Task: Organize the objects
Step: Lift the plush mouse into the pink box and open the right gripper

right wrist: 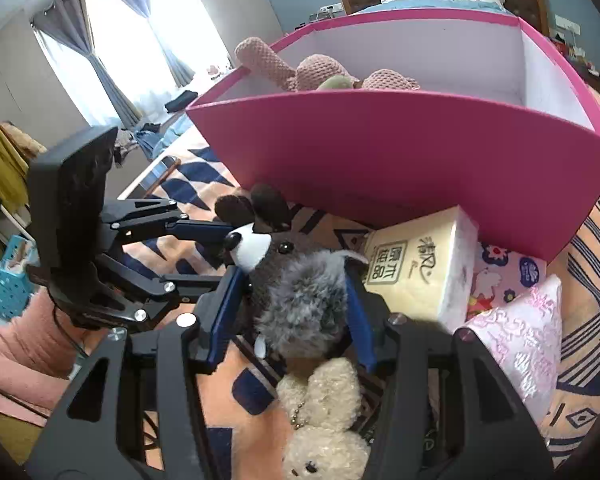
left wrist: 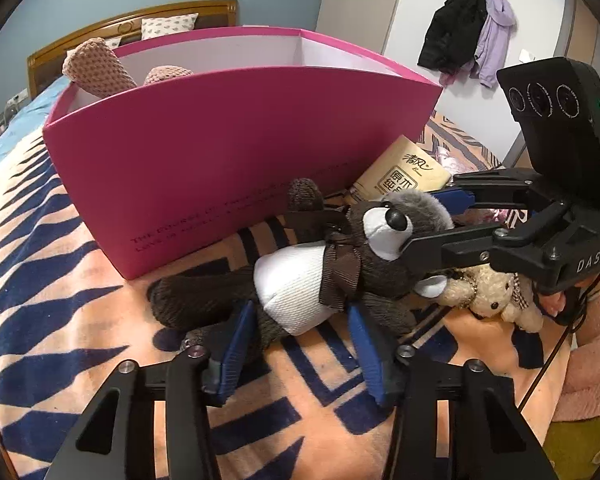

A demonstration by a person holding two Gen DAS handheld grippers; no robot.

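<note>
A: Where is the toy raccoon (left wrist: 324, 276) now?

B: It lies on the bed blanket (left wrist: 60, 280), right in front of the pink box (left wrist: 236, 152). Its head points to the tissue pack (left wrist: 404, 172), which sits by the corner of the box.

A: Who has hold of it?

B: Both grippers do, I think. The left gripper (left wrist: 300, 332) has its two blue fingers (left wrist: 236, 340) on each side of the raccoon's white tummy. They are partly closed and press against the body. The right gripper (right wrist: 292, 292) has its blue fingers on each side of the fluffy gray head. They look snug on it too.

A: What else is near the box?

B: A small cream bear (right wrist: 324, 412) lies just beside the raccoon, on the side away from the box. A pink packet (right wrist: 524, 336) lies next to the tissue pack. Inside the box there is already a knitted pink toy (right wrist: 296, 66).

A: So which step is this?

B: I think it is the grab step. The raccoon is held but not yet lifted.

A: What comes next?

B: Both grippers need to go up together, so the soft toy does not sag or slip. They must clear the tall front wall of the box, then move over it and let go in the bare space beside the pink toy.
</note>
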